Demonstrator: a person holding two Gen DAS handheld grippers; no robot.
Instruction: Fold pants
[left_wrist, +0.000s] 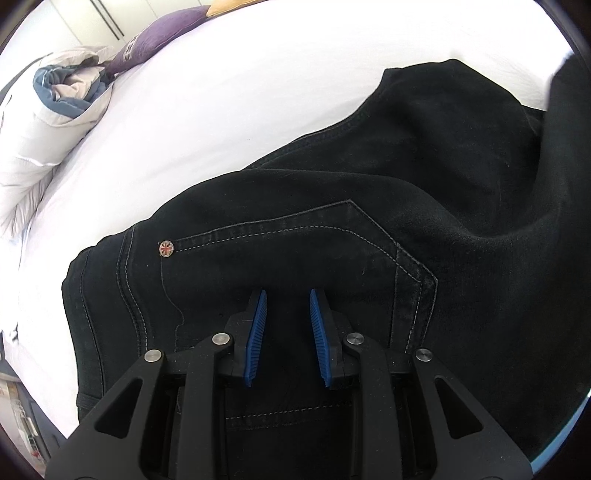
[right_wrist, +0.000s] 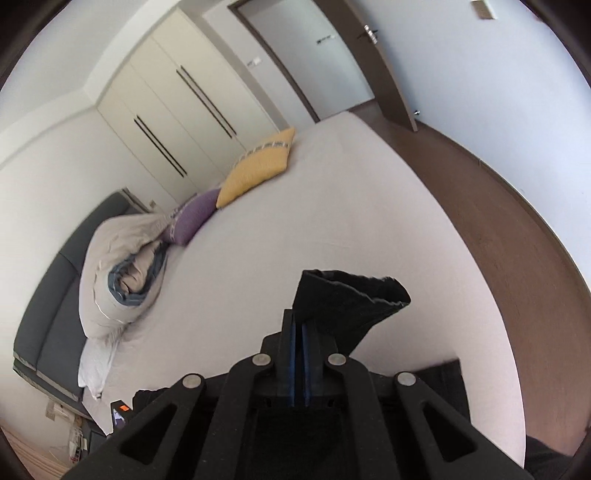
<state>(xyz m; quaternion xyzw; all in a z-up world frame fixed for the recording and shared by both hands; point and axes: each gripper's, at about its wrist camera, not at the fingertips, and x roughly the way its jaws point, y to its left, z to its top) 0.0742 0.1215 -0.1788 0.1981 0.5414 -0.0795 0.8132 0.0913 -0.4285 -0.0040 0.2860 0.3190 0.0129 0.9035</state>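
The pants (left_wrist: 332, 240), black denim with pale stitching, lie spread on the white bed sheet (left_wrist: 221, 110), their pocket end nearest the left wrist camera. A small round rivet (left_wrist: 166, 248) with a red and blue flag pattern sits at the corner of a stitched pocket seam, toward the side of the pants that faces the rolled duvet (left_wrist: 55, 96). The left gripper (left_wrist: 287, 295) hangs over the pocket area with its blue ribbed pads (left_wrist: 258, 332) parted and only dark cloth showing in the gap between them; whether the tips touch the fabric cannot be told. Beyond the pants, the duvet, white outside and blue inside, rests at the far edge of the sheet, with a purple pillow (left_wrist: 162, 37) just beside it. In the right wrist view, the right gripper (right_wrist: 300, 325) has its pads pressed together on a bunched end of the pants (right_wrist: 351, 299), held up off the sheet so the raw hem fans out above the fingers. Past that lifted end, a yellow pillow (right_wrist: 258, 166) lies touching the purple one, and pale wardrobe doors (right_wrist: 166, 110) stand behind them. A brown wood floor (right_wrist: 498, 221) runs along the bed's other side.
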